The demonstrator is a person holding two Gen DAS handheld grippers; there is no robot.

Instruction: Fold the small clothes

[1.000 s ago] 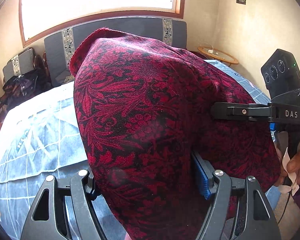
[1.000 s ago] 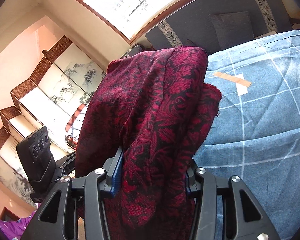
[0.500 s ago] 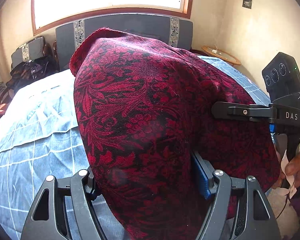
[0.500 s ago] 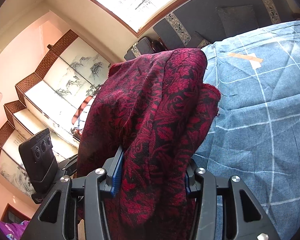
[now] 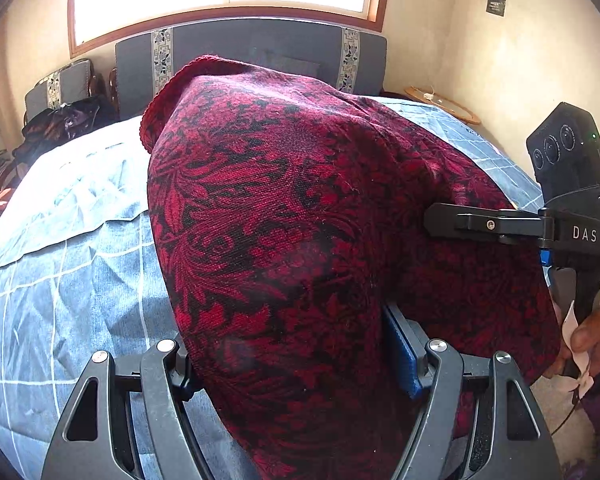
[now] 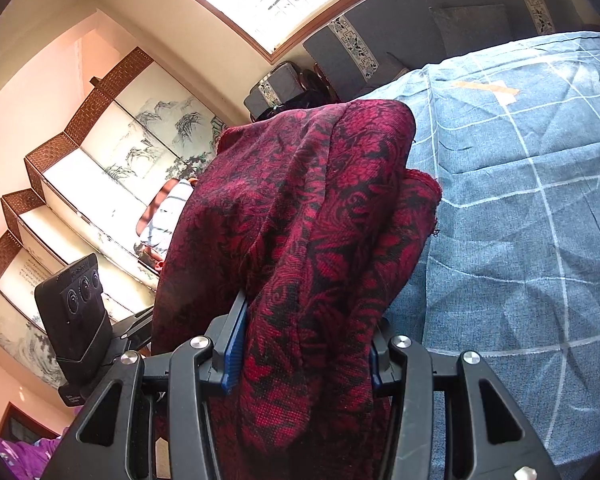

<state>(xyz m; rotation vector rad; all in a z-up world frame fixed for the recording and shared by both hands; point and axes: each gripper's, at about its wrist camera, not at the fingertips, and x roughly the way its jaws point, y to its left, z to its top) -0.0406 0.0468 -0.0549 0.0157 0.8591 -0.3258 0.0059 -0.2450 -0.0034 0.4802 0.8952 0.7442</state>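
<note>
The red cloth (image 5: 284, 240) is bunched between both sets of jaws, clear of the bed (image 5: 68, 280), which lies ahead of and below them. The left gripper (image 5: 288, 364) is clenched on a wide wad of it; the right gripper (image 6: 300, 356) is clenched on a narrower bundle. The cloth's long axis runs from one grip across to the other, and from each grip a fold rises forward over the jaws and blocks most of the view ahead. Neither hand is clearly nearer the bed, so laying the cloth down looks like a move for both together.

Against the earlier frames, both grips are unchanged, while the bed and headboard (image 5: 252, 48) have slid sideways behind the cloth: both hands have carried it across, slightly lower.
</note>
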